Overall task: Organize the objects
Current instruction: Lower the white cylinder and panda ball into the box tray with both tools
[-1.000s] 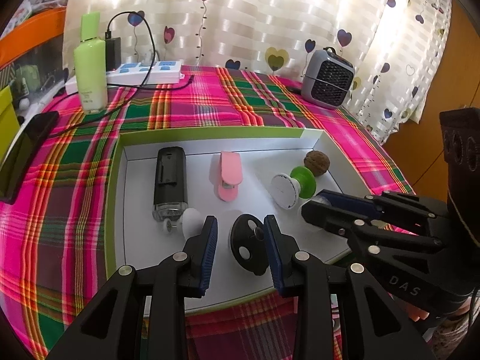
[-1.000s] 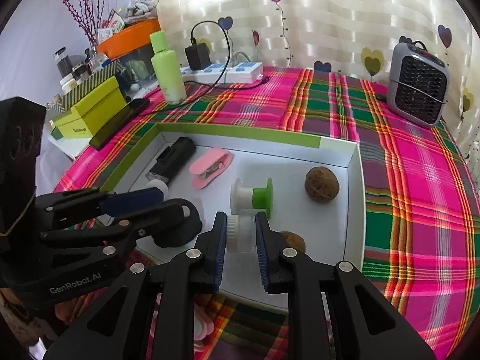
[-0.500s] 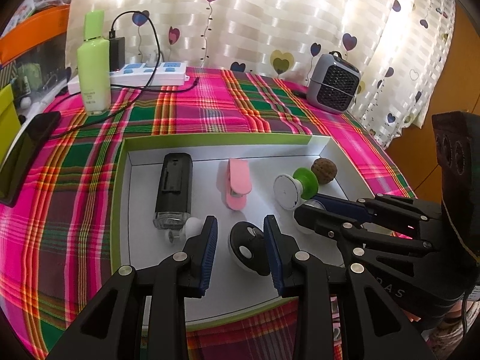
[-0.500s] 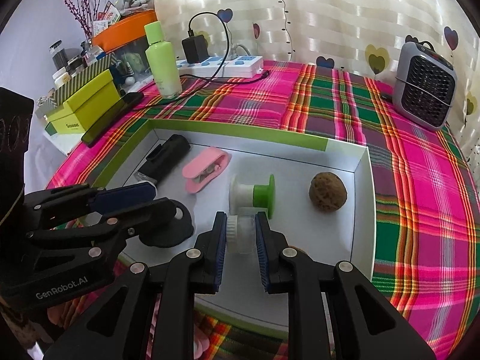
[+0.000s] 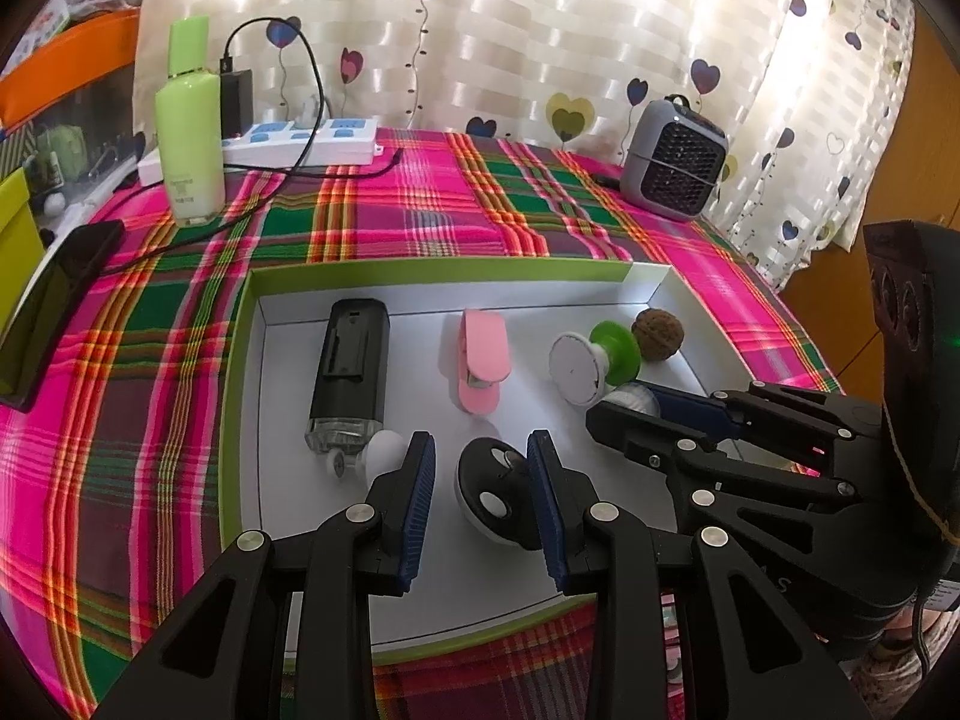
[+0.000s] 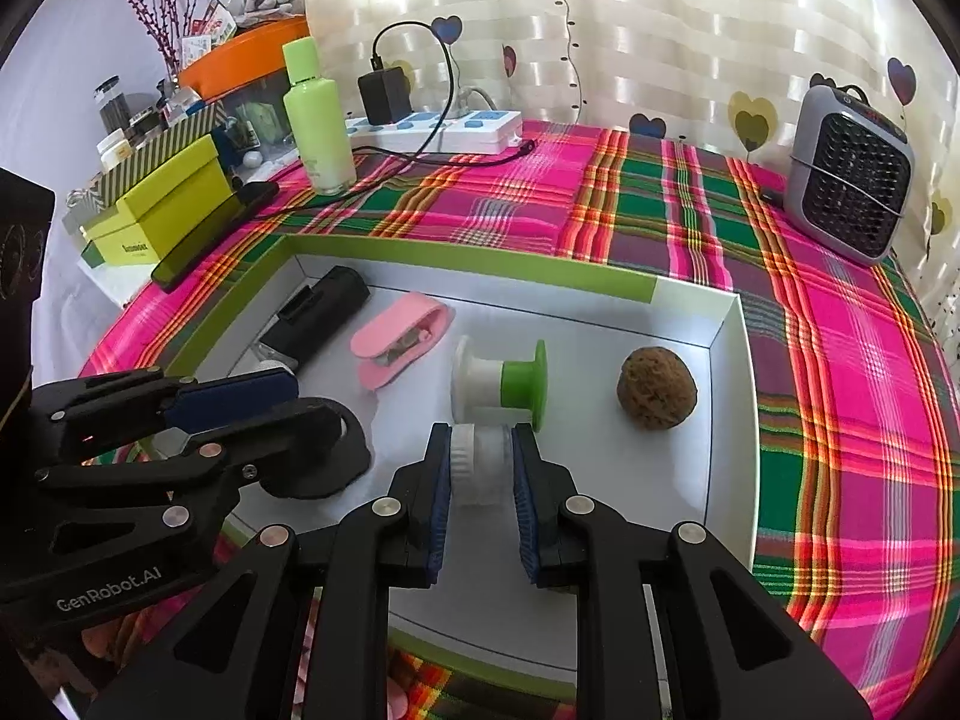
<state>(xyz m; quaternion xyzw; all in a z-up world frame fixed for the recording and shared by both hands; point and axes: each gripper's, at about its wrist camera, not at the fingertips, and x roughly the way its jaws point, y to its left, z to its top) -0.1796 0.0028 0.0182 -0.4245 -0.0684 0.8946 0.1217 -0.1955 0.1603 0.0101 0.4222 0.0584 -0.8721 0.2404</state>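
A white tray with a green rim (image 5: 420, 276) (image 6: 468, 264) holds a black lighter-like case (image 5: 348, 360) (image 6: 318, 312), a pink clip (image 5: 480, 360) (image 6: 402, 342), a green-and-white spool (image 5: 594, 354) (image 6: 501, 384) and a walnut (image 5: 659, 335) (image 6: 657, 390). My right gripper (image 6: 480, 444) (image 5: 630, 405) is shut on a small white ribbed cap (image 6: 483, 468) just in front of the spool. My left gripper (image 5: 480, 468) (image 6: 312, 405) hovers over a black disc (image 5: 498, 492) (image 6: 318, 450). The disc lies against the right pad, with a gap at the left pad.
A small white knob (image 5: 372, 450) sits by the case's clear end. On the plaid cloth stand a green bottle (image 5: 189, 138), a power strip (image 5: 312, 144), a grey heater (image 5: 672, 162) and a dark phone (image 5: 54, 306). A yellow-green box (image 6: 162, 204) is at the left.
My right gripper has drifted slightly over the tray, with the white cap still in its pads. The left gripper and the black disc have kept still.
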